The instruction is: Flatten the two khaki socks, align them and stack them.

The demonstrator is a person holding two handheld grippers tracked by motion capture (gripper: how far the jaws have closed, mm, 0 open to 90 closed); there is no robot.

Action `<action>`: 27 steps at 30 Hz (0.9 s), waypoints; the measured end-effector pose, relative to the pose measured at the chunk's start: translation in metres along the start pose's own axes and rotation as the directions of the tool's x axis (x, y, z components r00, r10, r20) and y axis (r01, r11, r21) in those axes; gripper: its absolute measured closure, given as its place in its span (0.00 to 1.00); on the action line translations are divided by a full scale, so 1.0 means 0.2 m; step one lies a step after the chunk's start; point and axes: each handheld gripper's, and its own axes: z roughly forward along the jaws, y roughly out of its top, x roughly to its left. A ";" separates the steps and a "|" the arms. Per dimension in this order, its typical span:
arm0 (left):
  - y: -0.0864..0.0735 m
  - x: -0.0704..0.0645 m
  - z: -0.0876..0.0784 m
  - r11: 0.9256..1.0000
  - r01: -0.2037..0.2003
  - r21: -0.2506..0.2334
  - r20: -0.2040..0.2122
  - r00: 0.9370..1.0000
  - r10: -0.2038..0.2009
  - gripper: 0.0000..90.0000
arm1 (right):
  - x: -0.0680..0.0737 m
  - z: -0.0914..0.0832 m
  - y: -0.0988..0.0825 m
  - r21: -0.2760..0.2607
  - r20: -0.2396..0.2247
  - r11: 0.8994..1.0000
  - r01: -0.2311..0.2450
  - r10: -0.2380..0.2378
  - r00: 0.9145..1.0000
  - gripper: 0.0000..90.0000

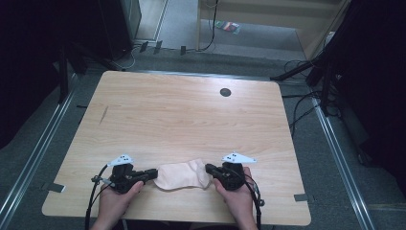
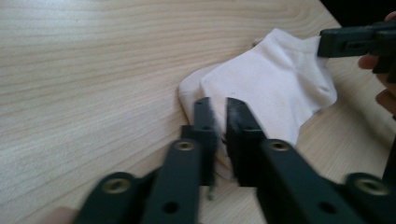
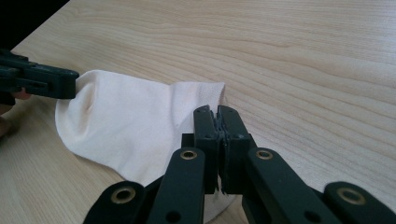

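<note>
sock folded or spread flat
Folded: the sock shows a second layer edge under its left end, lying on the table between both grippers.

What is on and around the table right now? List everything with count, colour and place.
sock: one, pale cream, near table edge, flat between both tools
table: one, light wood, centre
grommet hole: one, dark, far right of tabletop
cables: several, black, floor right of table
left tool: one, black, at sock's left end, jaws nearly closed
right tool: one, black, shut on sock's right end
hands: two, bottom edge
</note>
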 end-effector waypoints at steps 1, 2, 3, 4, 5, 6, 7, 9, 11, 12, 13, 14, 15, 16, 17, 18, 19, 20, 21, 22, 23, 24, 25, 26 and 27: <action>0.00 0.00 0.00 1.000 -0.003 0.001 0.008 1.000 0.003 1.00 | 0.00 0.00 0.00 -0.002 0.001 1.000 0.001 -0.001 1.000 0.98; 0.00 0.00 -0.01 1.000 0.000 -0.002 0.011 1.000 0.000 1.00 | 0.00 0.00 0.00 -0.007 -0.001 1.000 0.001 -0.001 1.000 0.98; 0.00 0.00 -0.01 1.000 -0.005 -0.005 0.011 1.000 0.005 1.00 | 0.00 -0.01 0.00 -0.007 0.000 1.000 0.001 -0.001 1.000 0.98; 0.00 0.00 -0.02 1.000 -0.011 -0.002 0.013 1.000 0.011 1.00 | 0.00 -0.01 0.00 -0.012 0.001 1.000 0.002 -0.002 1.000 0.98; 0.00 0.00 -0.02 1.000 -0.016 -0.001 0.014 1.000 0.016 1.00 | 0.00 -0.01 0.00 -0.015 0.002 1.000 -0.001 0.001 1.000 0.98; 0.00 0.00 -0.02 1.000 -0.024 0.007 0.008 1.000 0.024 1.00 | 0.00 -0.02 0.00 -0.018 0.001 1.000 -0.004 0.004 1.000 0.98; 0.00 0.00 -0.02 0.999 -0.033 0.014 0.003 0.999 0.033 1.00 | -0.01 -0.02 0.00 -0.019 0.002 1.000 0.001 -0.001 1.000 0.98; -0.01 0.00 -0.02 0.998 -0.045 0.032 -0.003 0.999 0.045 1.00 | -0.01 -0.01 0.00 -0.013 0.003 1.000 0.003 -0.003 1.000 0.98; -0.01 -0.01 -0.01 0.997 -0.062 0.046 -0.017 0.998 0.062 1.00 | -0.01 0.01 -0.01 0.003 0.021 1.000 0.016 -0.016 1.000 0.98; -0.01 -0.01 -0.01 0.996 -0.069 0.051 -0.023 0.997 0.070 1.00 | -0.01 0.02 -0.01 0.013 0.026 1.000 0.013 -0.013 1.000 0.98; -0.01 -0.01 0.00 0.996 -0.075 0.053 -0.029 0.997 0.077 1.00 | -0.02 0.03 -0.01 0.022 0.024 1.000 0.008 -0.009 1.000 0.98; -0.01 -0.01 0.00 0.995 -0.087 0.058 -0.036 0.995 0.089 1.00 | -0.02 0.03 -0.02 0.029 0.030 1.000 0.008 -0.009 1.000 0.98; -0.01 -0.01 0.00 0.994 -0.089 0.060 -0.039 0.995 0.091 1.00 | -0.03 0.04 -0.02 0.034 0.038 0.999 0.010 -0.011 0.999 0.98; -0.01 -0.01 0.00 0.994 -0.089 0.060 -0.040 0.995 0.091 1.00 | -0.03 0.04 -0.02 0.036 0.042 0.999 0.005 -0.007 0.999 0.97; -0.01 -0.01 0.00 0.994 -0.089 0.059 -0.040 0.995 0.092 1.00 | -0.03 0.04 -0.02 0.032 0.042 0.999 0.005 -0.006 0.999 0.97; -0.01 -0.01 0.00 0.994 -0.091 0.058 -0.038 0.995 0.094 1.00 | -0.04 0.04 -0.02 0.030 0.047 1.000 0.006 -0.007 0.999 0.96; -0.01 -0.01 0.00 0.995 -0.089 0.054 -0.036 0.995 0.091 1.00 | -0.04 0.04 -0.03 0.027 0.050 1.000 0.003 -0.004 0.999 0.94; -0.01 -0.01 0.00 0.995 -0.086 0.043 -0.031 0.996 0.087 0.99 | -0.04 0.04 -0.03 0.020 0.051 1.000 0.000 -0.001 0.999 0.88; -0.01 -0.01 -0.01 0.996 -0.089 0.021 -0.022 0.996 0.089 0.95 | -0.04 0.04 -0.03 0.009 0.050 1.000 0.001 -0.001 0.999 0.83; -0.01 0.00 -0.01 0.996 -0.091 0.006 -0.015 0.996 0.091 0.91 | -0.04 0.04 -0.02 -0.003 0.049 1.000 0.001 0.000 0.999 0.80; -0.01 0.00 -0.02 0.996 -0.091 -0.016 -0.012 0.996 0.091 0.87 | -0.04 0.04 -0.02 -0.008 0.048 1.000 0.001 -0.001 0.999 0.77; -0.01 0.01 -0.03 0.994 -0.093 -0.060 -0.014 0.996 0.092 0.83 | -0.05 0.03 -0.02 -0.027 0.048 1.000 0.007 -0.005 0.999 0.71; -0.01 0.01 -0.04 0.990 -0.102 -0.096 -0.019 0.995 0.101 0.73 | -0.05 0.02 -0.02 -0.055 0.058 0.998 0.010 -0.007 0.998 0.61; 0.00 0.02 -0.05 0.985 -0.113 -0.131 -0.028 0.994 0.110 0.66 | -0.06 0.01 -0.02 -0.072 0.067 0.997 0.017 -0.012 0.998 0.55; 0.00 0.02 -0.06 0.979 -0.120 -0.162 -0.041 0.992 0.115 0.60 | -0.06 0.01 -0.01 -0.085 0.075 0.996 0.021 -0.015 0.997 0.49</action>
